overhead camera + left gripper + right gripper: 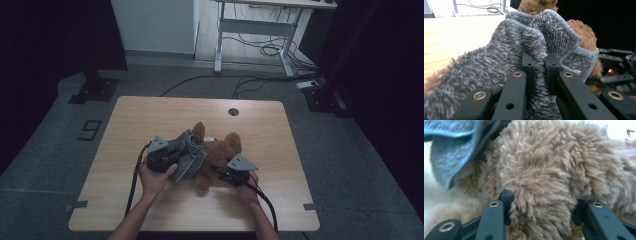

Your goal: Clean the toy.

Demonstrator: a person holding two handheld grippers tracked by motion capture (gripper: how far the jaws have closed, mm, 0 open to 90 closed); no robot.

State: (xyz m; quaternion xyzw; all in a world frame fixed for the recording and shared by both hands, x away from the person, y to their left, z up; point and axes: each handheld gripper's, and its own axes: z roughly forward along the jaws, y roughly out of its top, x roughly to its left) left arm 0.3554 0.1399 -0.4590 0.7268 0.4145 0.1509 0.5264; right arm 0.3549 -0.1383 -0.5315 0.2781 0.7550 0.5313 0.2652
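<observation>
A brown plush toy (225, 147) lies on the wooden table (150, 115), near its middle. A grey fuzzy cloth (192, 157) is draped over the toy's left side. My left gripper (187, 150) is shut on a fold of that cloth (499, 57), which is pinched tight between its jaws (540, 60); the toy (584, 32) rises behind it. From the right, my right gripper (222, 172) reaches in at the toy's lower side. Its jaws (541, 202) are closed around a furry limb of the toy (544, 165), with the cloth's edge (451, 157) hanging at the upper left.
A cable hole (233, 111) sits near the table's far edge. Behind the table stand a white desk frame (260, 25) with loose cables on the floor and a black stand base (95, 90) at the left. Bare tabletop lies on both sides of the toy.
</observation>
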